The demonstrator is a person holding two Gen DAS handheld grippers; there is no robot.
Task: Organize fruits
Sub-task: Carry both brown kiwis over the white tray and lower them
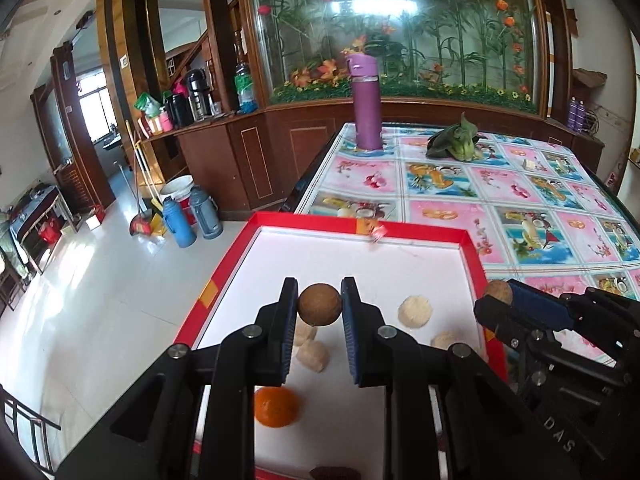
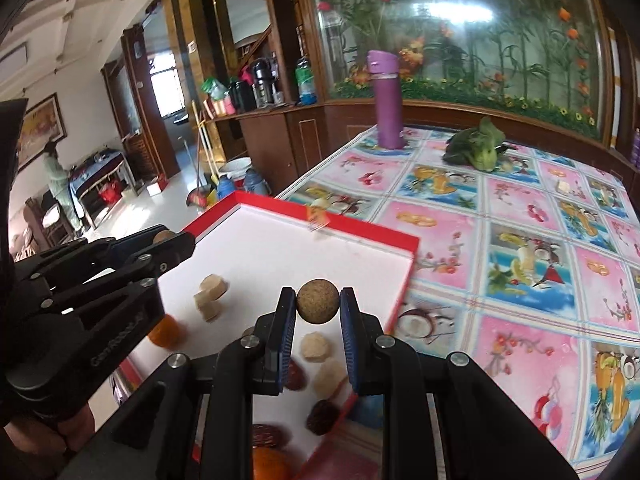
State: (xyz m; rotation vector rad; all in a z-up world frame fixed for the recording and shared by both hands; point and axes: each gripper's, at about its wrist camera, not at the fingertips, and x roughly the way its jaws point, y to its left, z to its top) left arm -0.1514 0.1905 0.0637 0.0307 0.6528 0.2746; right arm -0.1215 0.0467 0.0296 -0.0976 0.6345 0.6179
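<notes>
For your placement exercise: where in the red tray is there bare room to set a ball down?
Free: the far half of the tray, from the far red rim to the pale lumps. Crowded: the near end, with lumps, orange and dates.

Red-rimmed white tray point(image 1: 472, 246), fruit-print tablecloth point(image 1: 520, 200)

Glossy tablecloth point(image 1: 500, 200), rough-skinned brown fruit point(image 1: 320, 305)

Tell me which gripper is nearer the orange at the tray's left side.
Left. The left gripper hangs almost directly above the orange; the right gripper is over the tray's opposite side.
</notes>
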